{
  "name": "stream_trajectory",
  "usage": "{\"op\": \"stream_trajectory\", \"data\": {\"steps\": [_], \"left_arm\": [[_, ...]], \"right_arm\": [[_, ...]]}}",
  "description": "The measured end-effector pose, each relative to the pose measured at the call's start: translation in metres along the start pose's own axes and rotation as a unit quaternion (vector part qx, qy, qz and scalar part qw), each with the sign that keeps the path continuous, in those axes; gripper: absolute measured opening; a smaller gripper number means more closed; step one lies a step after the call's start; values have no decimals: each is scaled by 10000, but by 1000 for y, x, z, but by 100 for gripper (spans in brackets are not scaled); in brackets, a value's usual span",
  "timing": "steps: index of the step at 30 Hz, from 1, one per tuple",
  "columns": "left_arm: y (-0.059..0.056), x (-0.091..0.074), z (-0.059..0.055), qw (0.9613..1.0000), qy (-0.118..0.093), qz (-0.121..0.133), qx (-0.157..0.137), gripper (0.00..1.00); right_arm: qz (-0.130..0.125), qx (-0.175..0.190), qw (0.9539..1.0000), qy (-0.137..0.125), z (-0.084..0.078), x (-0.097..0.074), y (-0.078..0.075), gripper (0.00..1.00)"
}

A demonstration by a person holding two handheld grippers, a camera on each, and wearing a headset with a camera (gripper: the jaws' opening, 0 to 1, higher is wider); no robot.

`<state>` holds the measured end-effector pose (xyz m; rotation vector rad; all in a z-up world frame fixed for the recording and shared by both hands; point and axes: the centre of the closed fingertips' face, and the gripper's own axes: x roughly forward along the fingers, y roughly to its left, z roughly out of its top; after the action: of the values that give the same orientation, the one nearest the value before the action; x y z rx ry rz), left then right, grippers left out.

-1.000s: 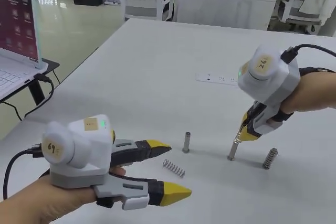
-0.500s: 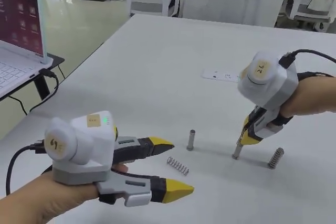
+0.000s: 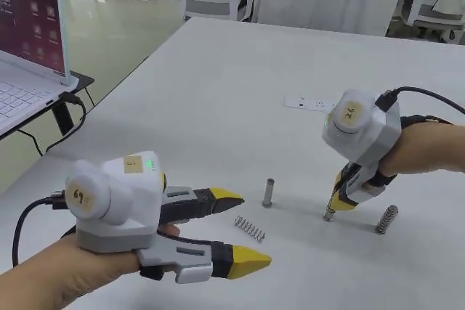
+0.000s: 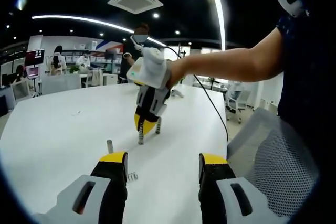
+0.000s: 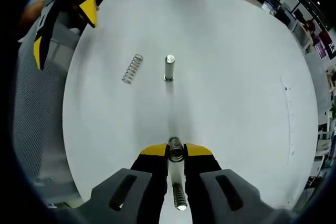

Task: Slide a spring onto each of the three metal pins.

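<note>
At the right of the head view, a hand bends down at the wrist and tips the right gripper (image 3: 338, 203) steeply toward the white table (image 3: 218, 92), yellow tips lowest. Its jaws are clamped on a spring (image 5: 176, 150); in the right gripper view the coils run up the narrow gap between them. Just below the tips, the foot of a pin (image 3: 328, 214) stands on the table. I cannot tell how far the spring sits over it.

At the lower left of the head view, the other hand holds the left gripper (image 3: 238, 229) low and nearly level, pointing toward the right of the frame. Its jaws are spread wide with nothing between them. The left gripper view looks out between its own two parted tips at the right gripper, at the centre of the frame.

A loose spring (image 3: 249, 228) lies flat near the left gripper's tips. A bare pin (image 3: 269, 193) stands upright just above it in the frame. At the right edge, beside the right gripper, a third pin (image 3: 387, 219) stands wrapped in a spring.

A power strip (image 3: 309, 103) lies farther up the frame, and an open laptop (image 3: 29, 27) sits at the upper left.
</note>
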<state>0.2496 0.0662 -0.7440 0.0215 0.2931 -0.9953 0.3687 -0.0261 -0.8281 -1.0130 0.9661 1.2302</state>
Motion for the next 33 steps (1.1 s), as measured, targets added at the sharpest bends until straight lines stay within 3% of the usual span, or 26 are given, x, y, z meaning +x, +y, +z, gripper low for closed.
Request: {"op": "stream_trajectory", "data": {"steps": [15, 33], "left_arm": [[0, 0, 0, 10000, -13, 12, 8, 49], [-1, -2, 2, 10000, -44, 11, 23, 49]], "right_arm": [[-48, 31, 9999, 109, -3, 14, 1, 9], [-64, 123, 9999, 69, -7, 15, 2, 13]]}}
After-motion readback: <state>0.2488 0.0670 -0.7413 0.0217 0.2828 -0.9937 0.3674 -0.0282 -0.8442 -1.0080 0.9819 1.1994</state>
